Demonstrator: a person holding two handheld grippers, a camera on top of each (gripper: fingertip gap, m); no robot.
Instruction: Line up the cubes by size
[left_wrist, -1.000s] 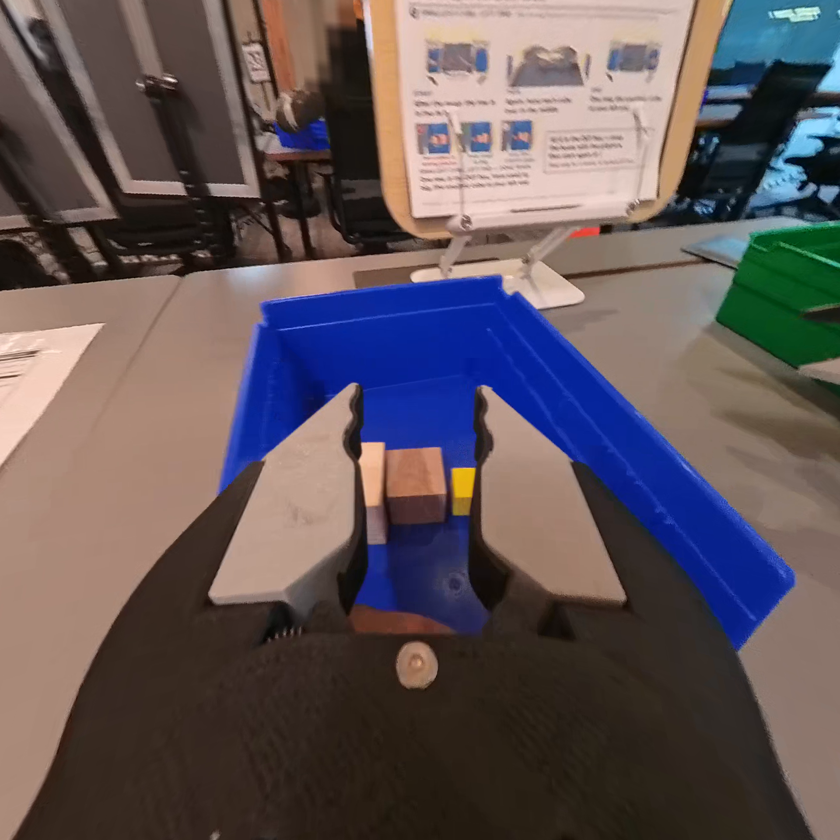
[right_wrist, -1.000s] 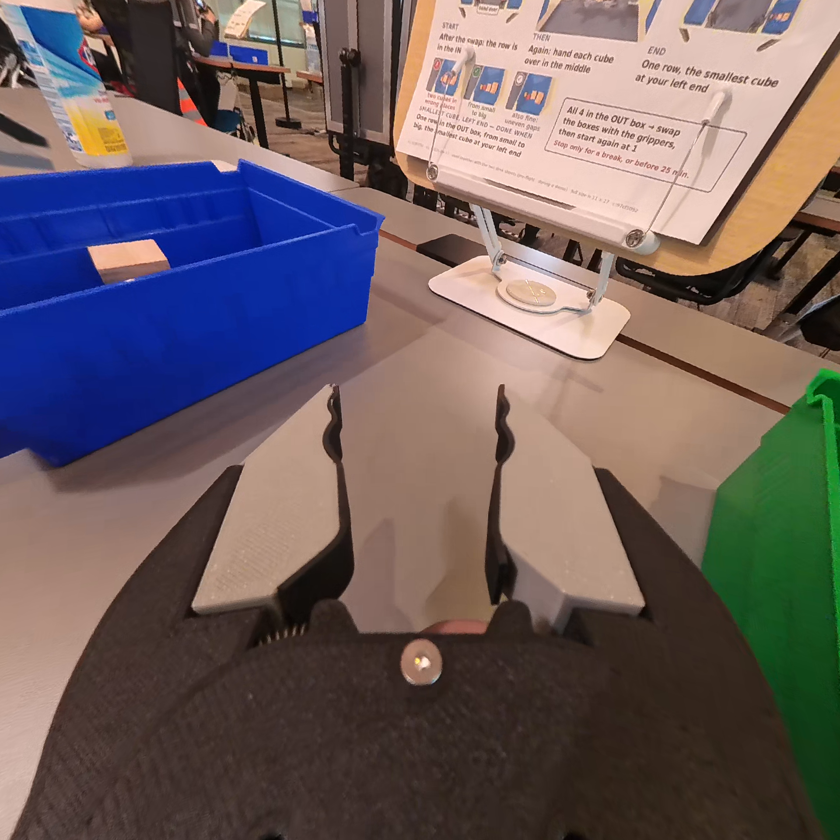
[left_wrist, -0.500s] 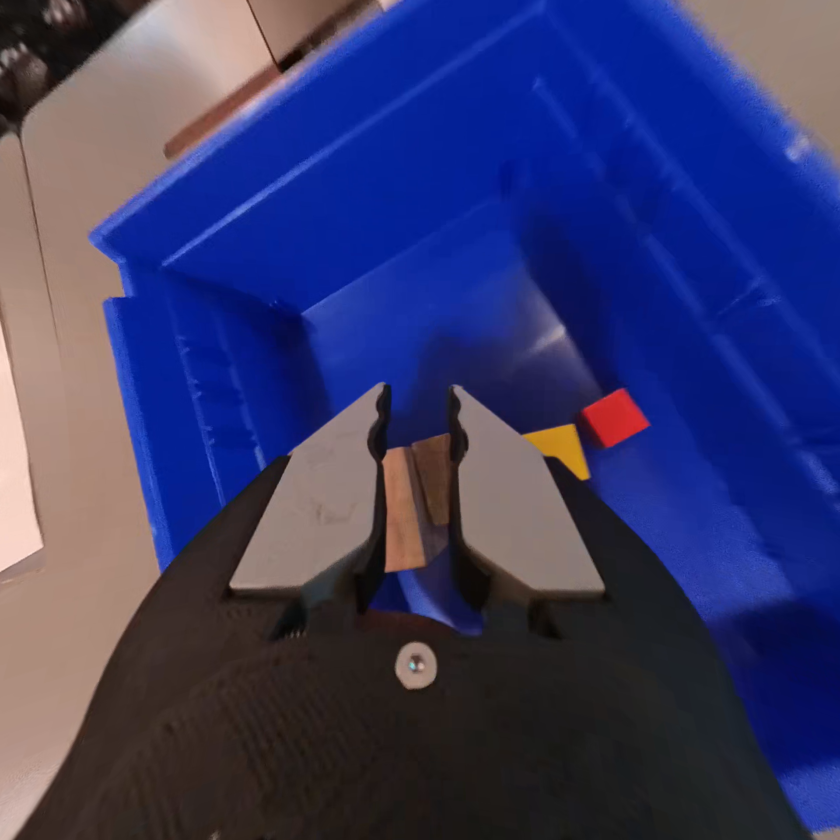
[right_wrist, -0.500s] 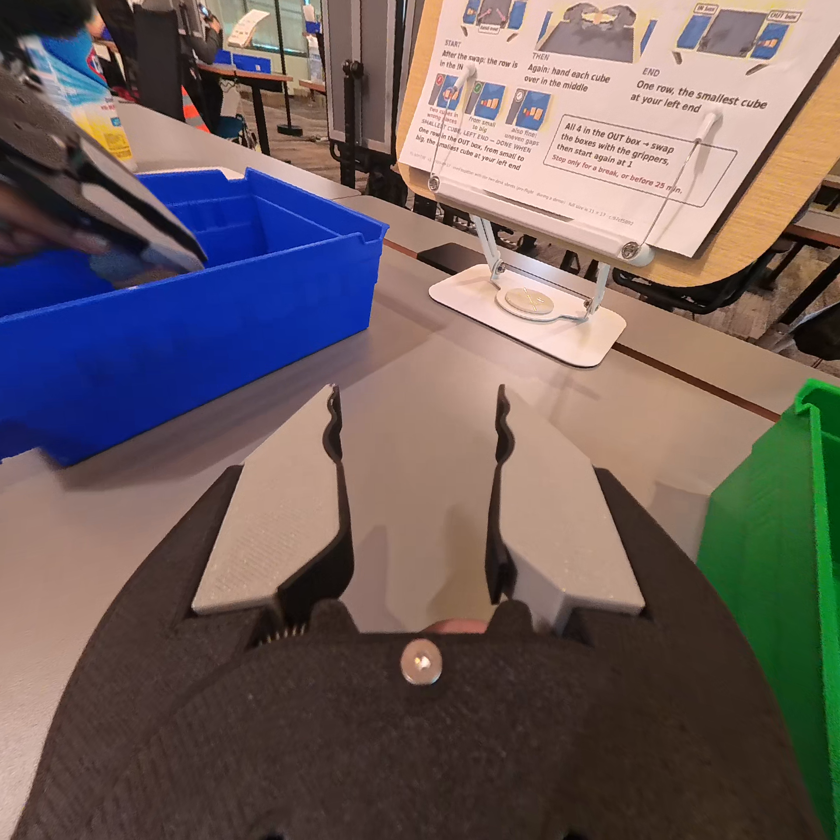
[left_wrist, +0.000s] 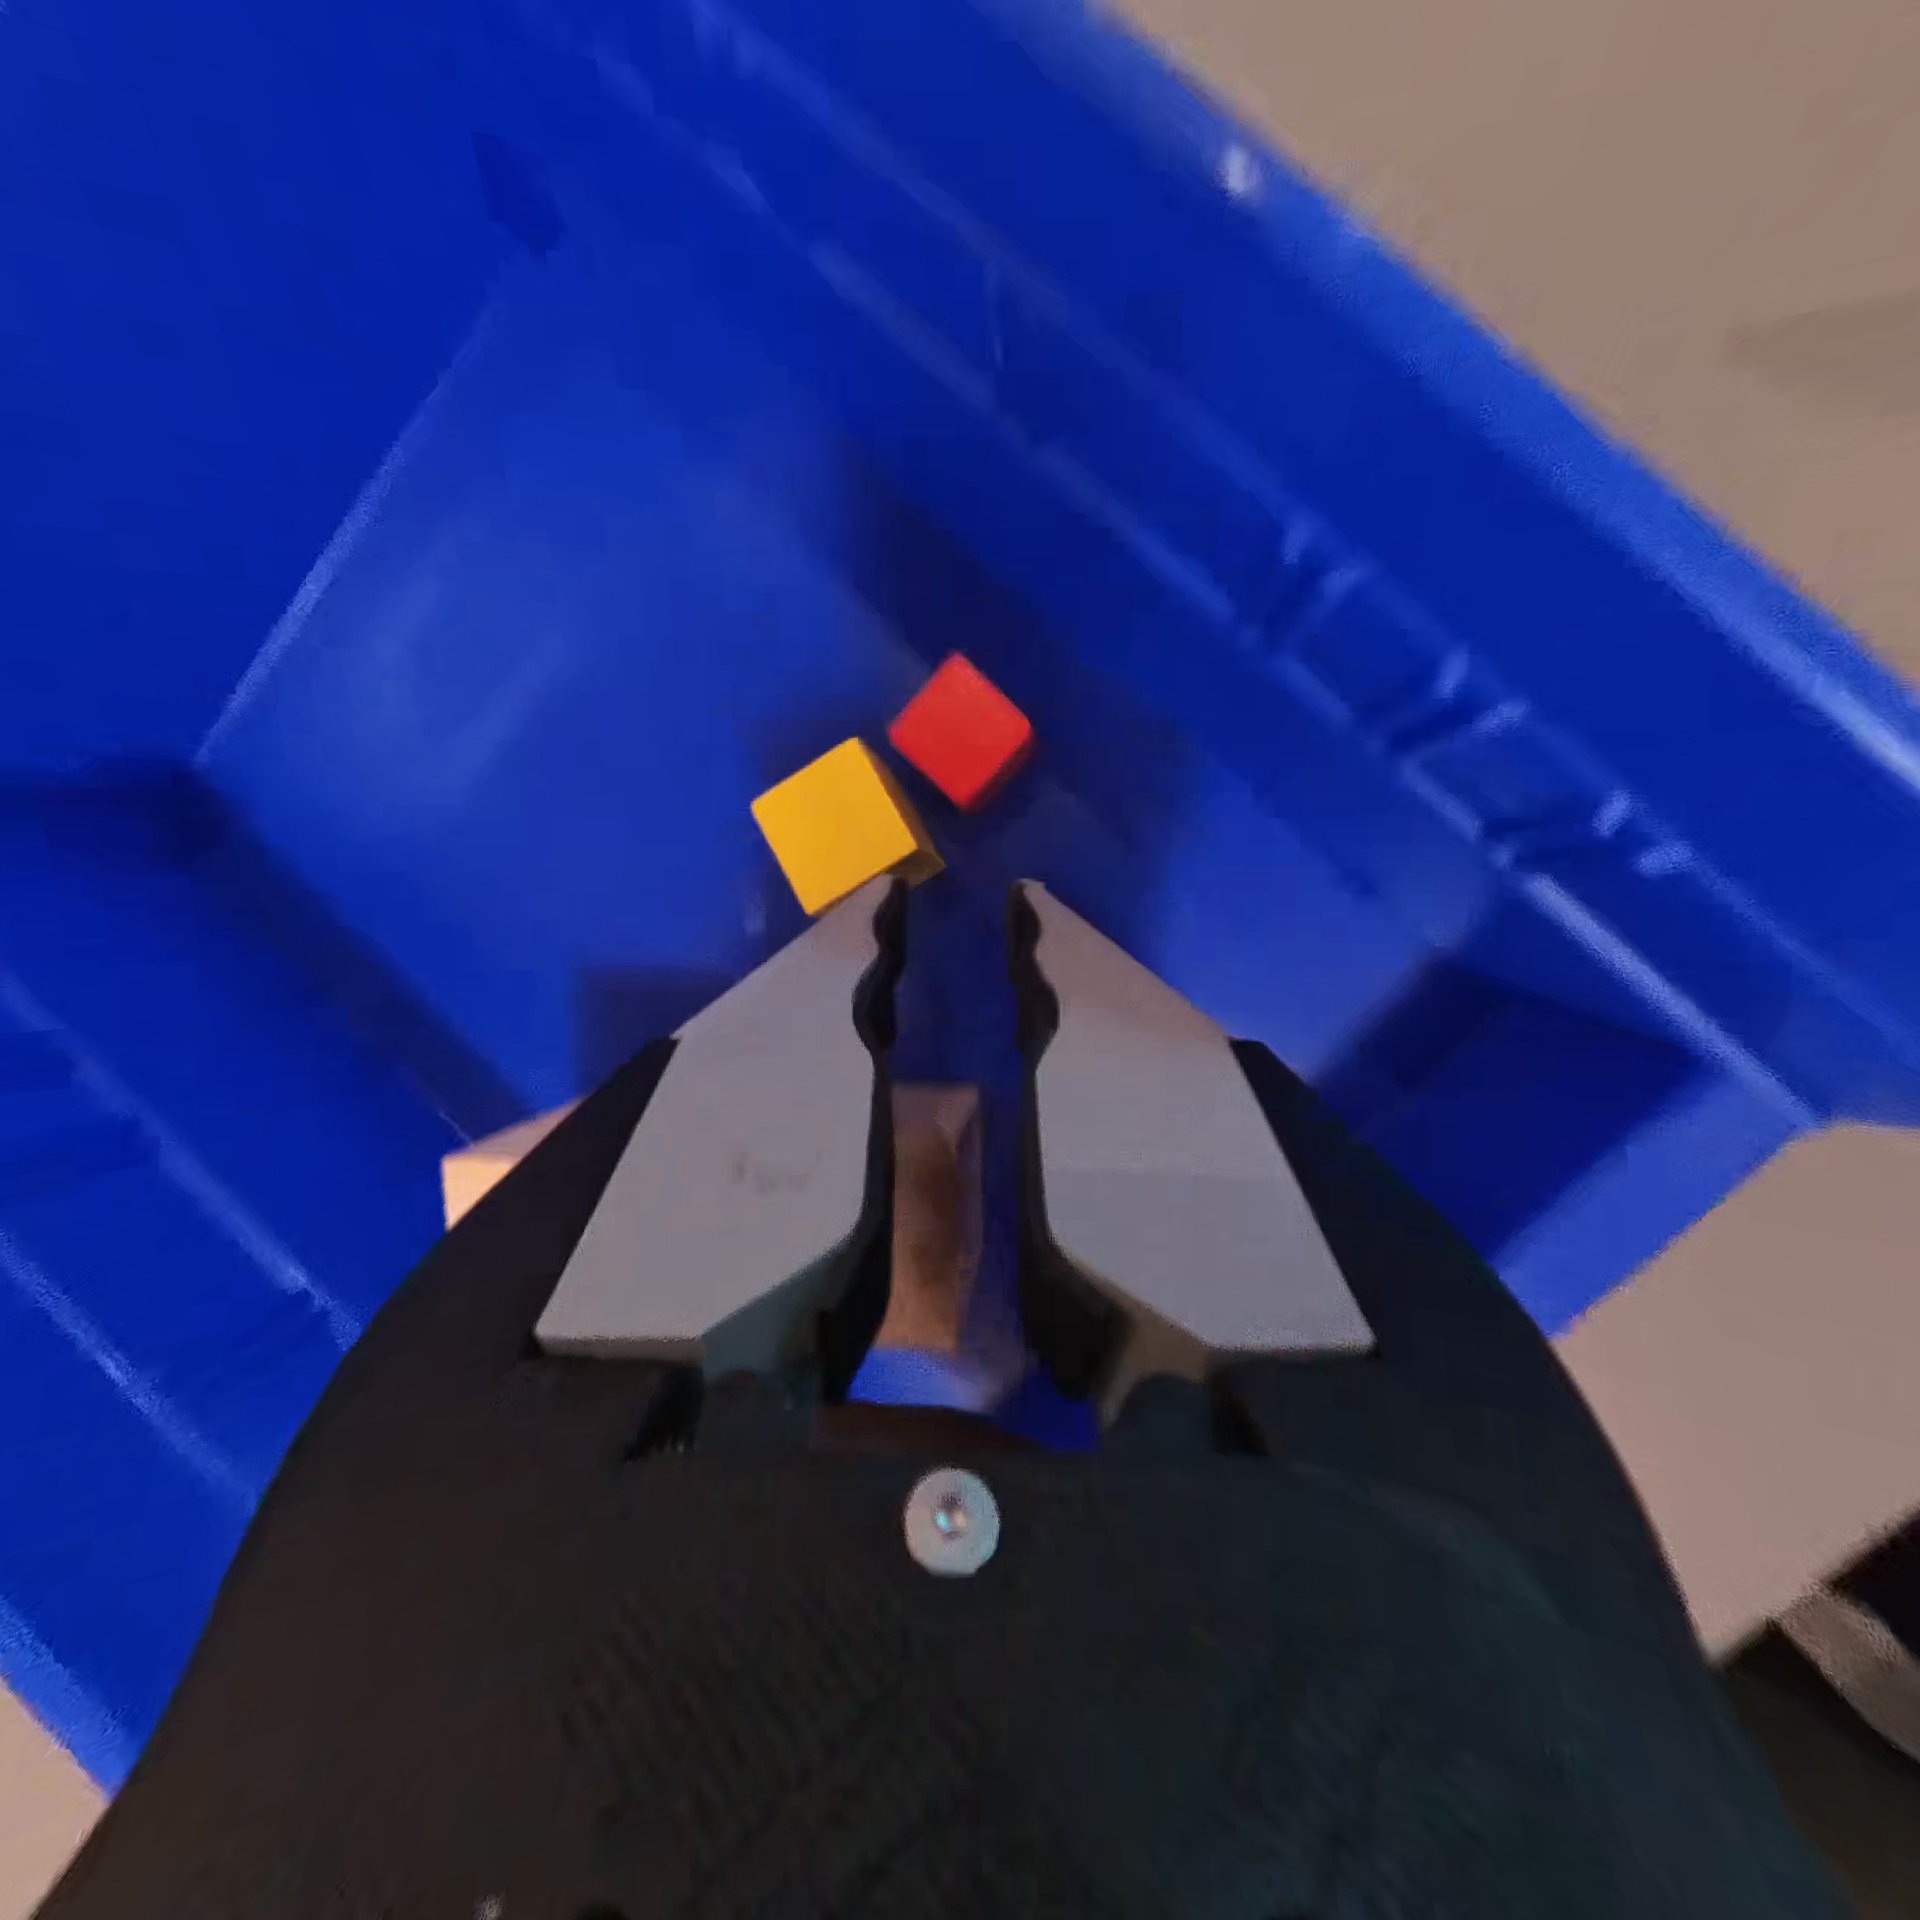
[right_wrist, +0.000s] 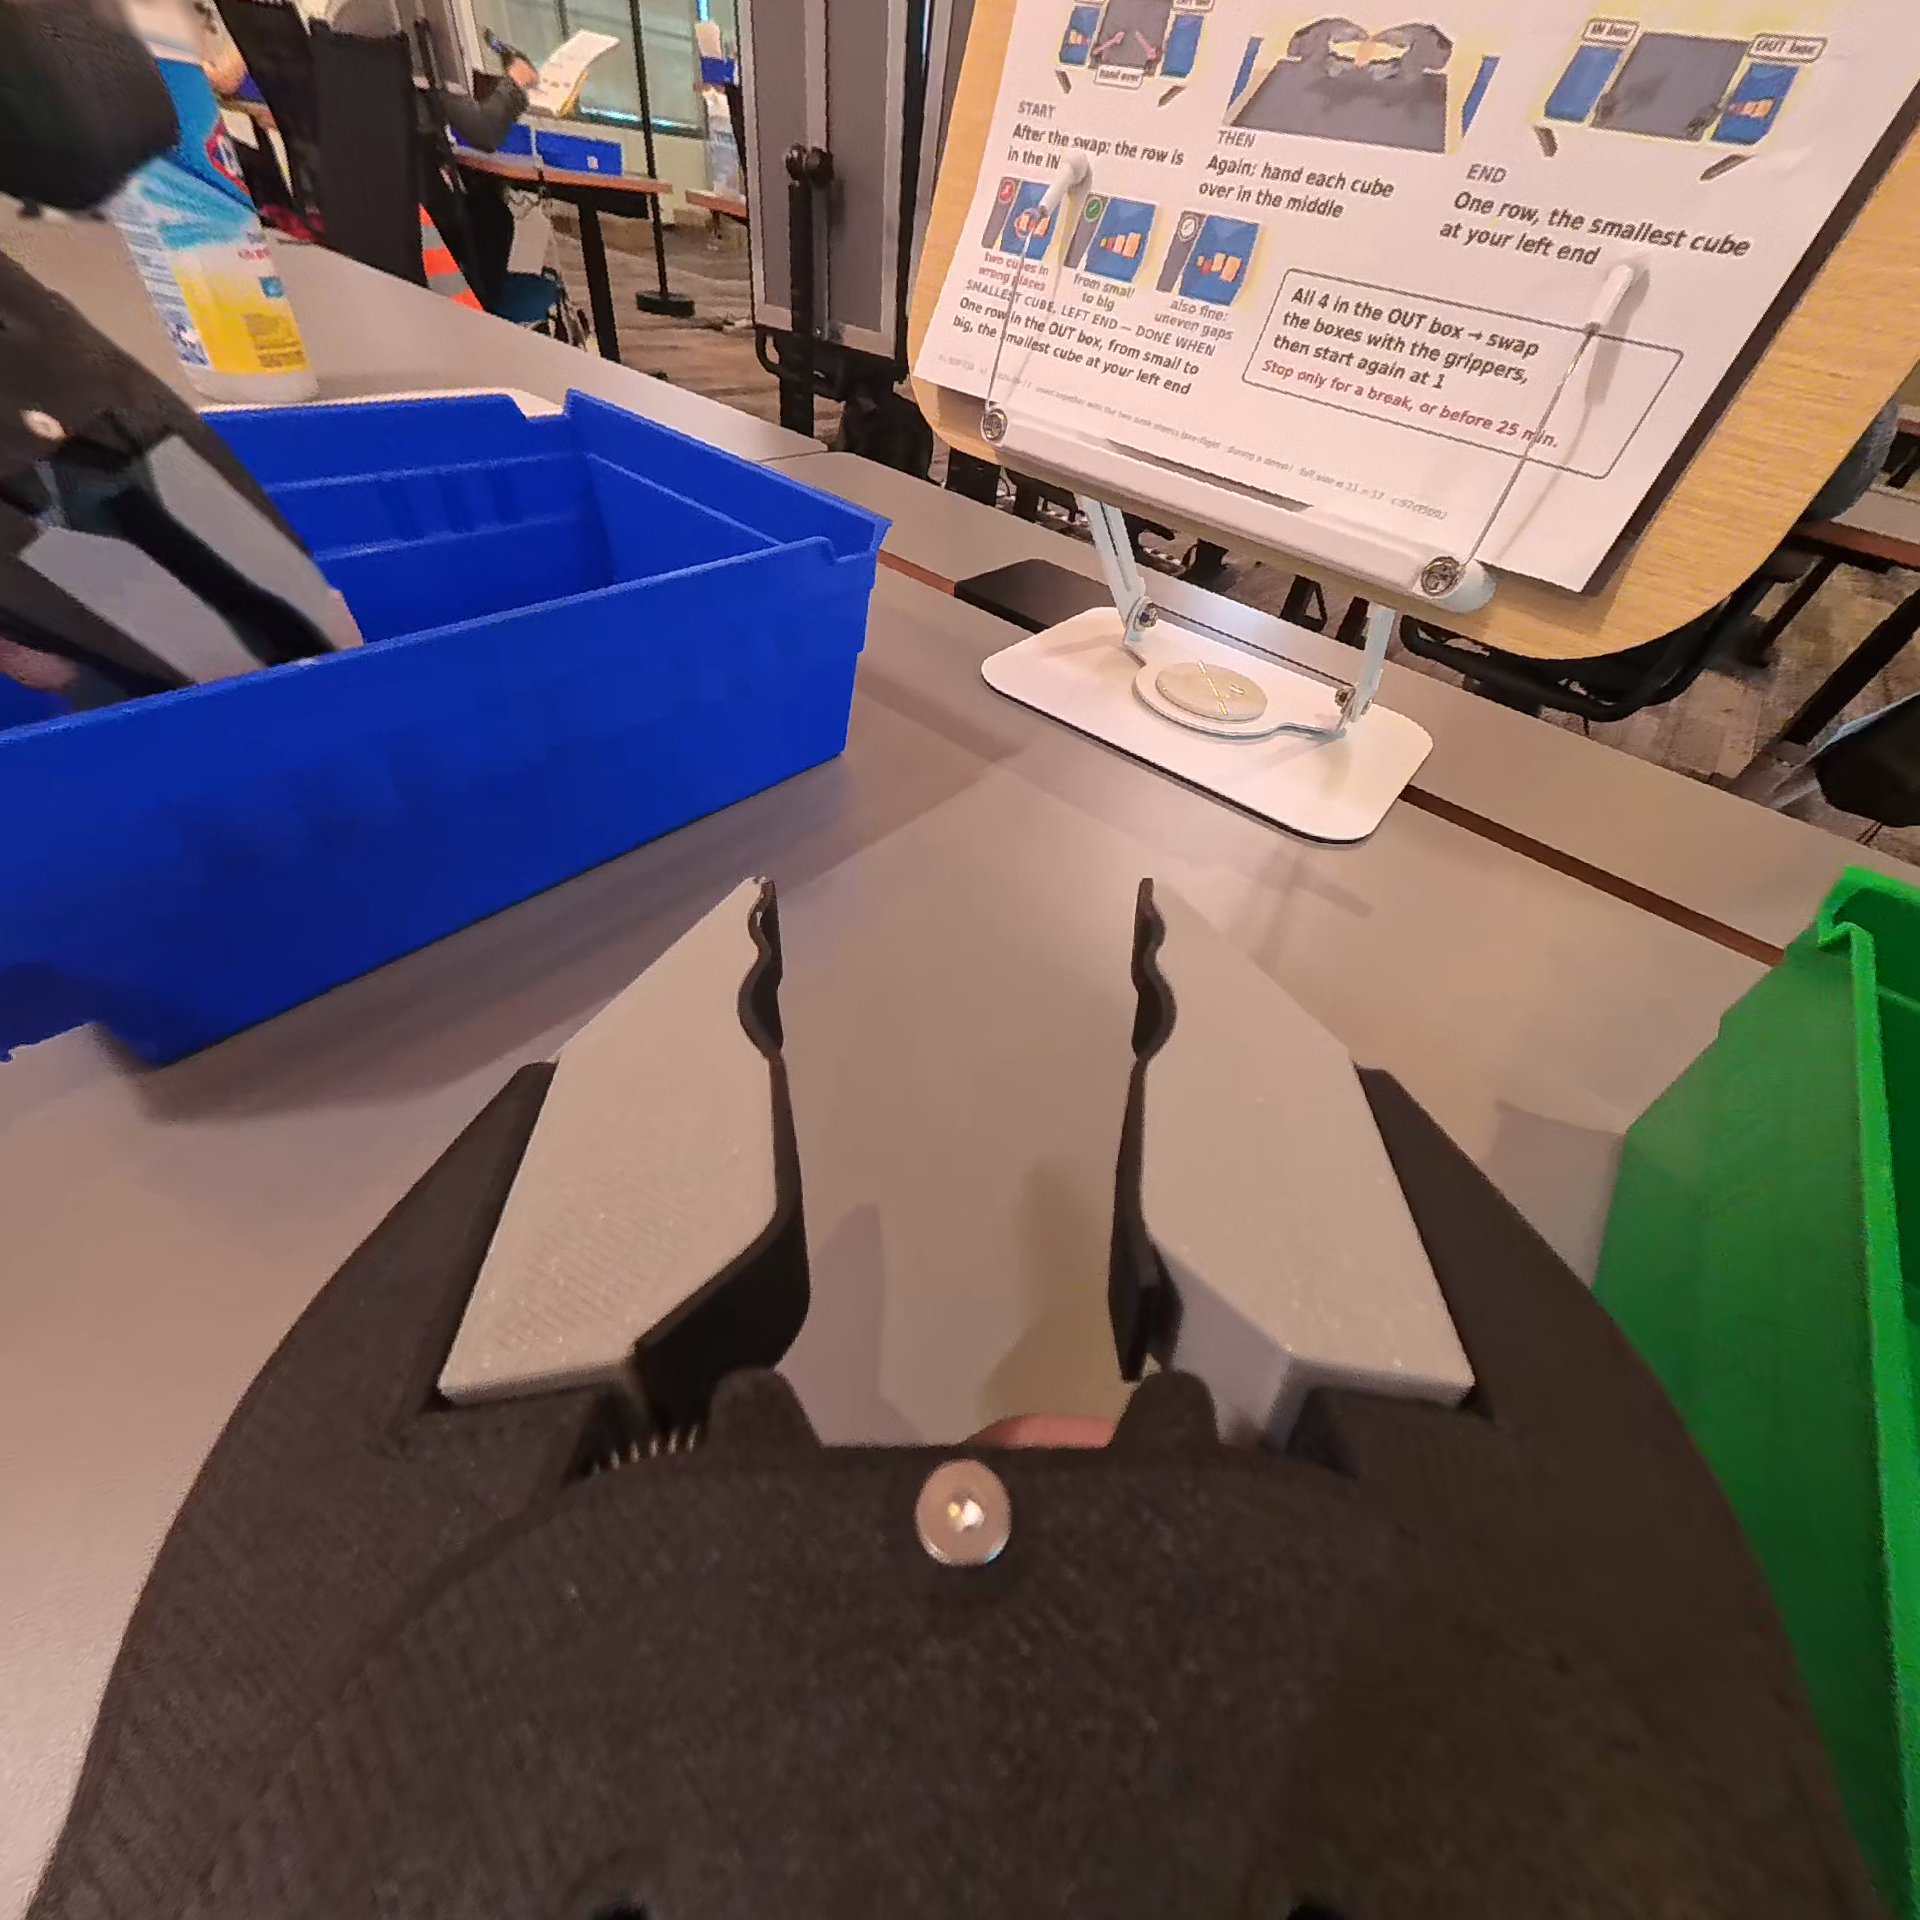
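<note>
My left gripper (left_wrist: 958, 894) points down into the blue bin (left_wrist: 1351, 520). Its jaws stand a narrow gap apart, with bare bin floor between the tips. The left tip sits at the corner of the yellow cube (left_wrist: 842, 826). The smaller red cube (left_wrist: 961, 730) lies just beyond. The brown cube (left_wrist: 930, 1216) shows low between the fingers, with a blue strip between it and the right finger. The light wood cube (left_wrist: 488, 1179) is mostly hidden behind the left finger. My right gripper (right_wrist: 956, 894) is open and empty above the grey table.
In the right wrist view the blue bin (right_wrist: 468, 748) stands at the left, with the left gripper's fingers (right_wrist: 249, 561) dipping into it. A green bin (right_wrist: 1766, 1299) stands close on the right. An instruction board on a white stand (right_wrist: 1226, 717) is ahead. A bottle (right_wrist: 208, 281) stands behind the blue bin.
My left gripper has dropped into the blue bin, turned and narrowed its jaws. Its tips have gone from around the brown cube to beside the yellow cube. The right gripper has barely moved.
</note>
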